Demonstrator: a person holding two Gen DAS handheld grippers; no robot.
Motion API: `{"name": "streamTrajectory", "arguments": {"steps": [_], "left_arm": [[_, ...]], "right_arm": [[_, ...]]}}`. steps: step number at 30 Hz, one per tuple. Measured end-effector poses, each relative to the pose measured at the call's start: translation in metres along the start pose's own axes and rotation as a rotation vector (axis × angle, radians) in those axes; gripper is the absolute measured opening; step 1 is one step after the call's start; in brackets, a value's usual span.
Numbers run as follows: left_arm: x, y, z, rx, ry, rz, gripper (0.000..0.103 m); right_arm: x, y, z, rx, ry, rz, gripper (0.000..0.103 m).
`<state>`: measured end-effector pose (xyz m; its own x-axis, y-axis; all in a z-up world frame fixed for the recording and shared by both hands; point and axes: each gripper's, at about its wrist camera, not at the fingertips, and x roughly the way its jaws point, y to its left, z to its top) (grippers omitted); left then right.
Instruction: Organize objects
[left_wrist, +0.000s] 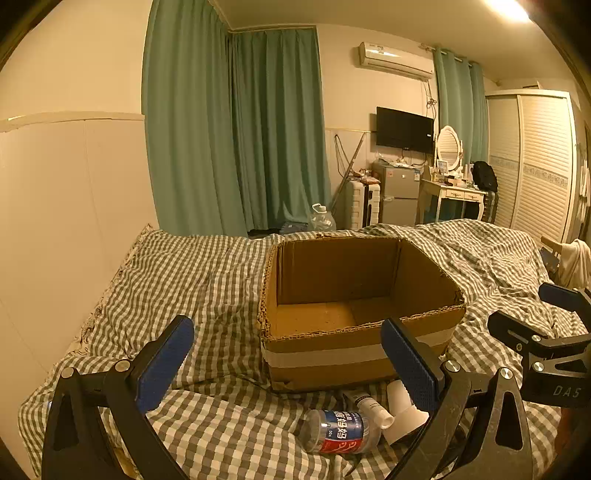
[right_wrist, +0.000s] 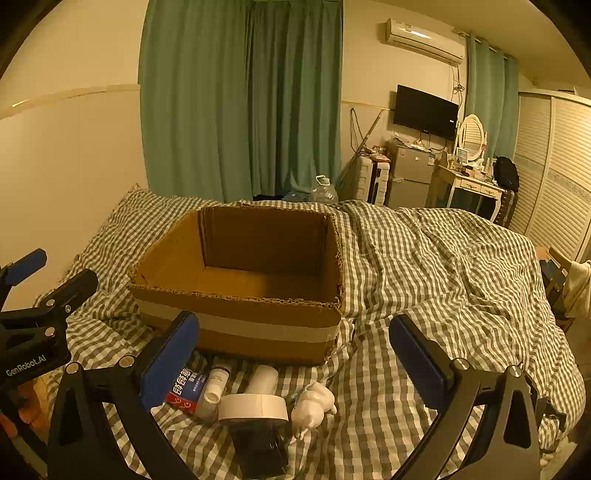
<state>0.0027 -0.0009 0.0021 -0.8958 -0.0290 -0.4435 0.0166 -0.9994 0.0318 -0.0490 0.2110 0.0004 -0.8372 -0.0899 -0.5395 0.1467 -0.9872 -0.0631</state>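
Plastic bottle lies on its side on the checked bedcover, long axis crosswise, just before the empty cardboard box, low between the wide-open left gripper, nearer than the equally open right gripper.

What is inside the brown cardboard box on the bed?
The brown cardboard box shows only bare floor; its near wall hides the front strip.

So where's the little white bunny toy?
In the right wrist view, the white bunny figurine lies on the checkered blanket in front of the cardboard box, just right of the white round-capped container.
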Motion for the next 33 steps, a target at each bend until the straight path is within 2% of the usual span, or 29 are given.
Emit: {"name": "streamTrajectory", "arguments": {"steps": [33], "left_arm": [[0.002,-0.001,-0.004,0.001,0.021,0.010,0.103]], "right_arm": [[-0.008,0.015,-0.002,-0.032,0.014,0.032,0.102]]}}
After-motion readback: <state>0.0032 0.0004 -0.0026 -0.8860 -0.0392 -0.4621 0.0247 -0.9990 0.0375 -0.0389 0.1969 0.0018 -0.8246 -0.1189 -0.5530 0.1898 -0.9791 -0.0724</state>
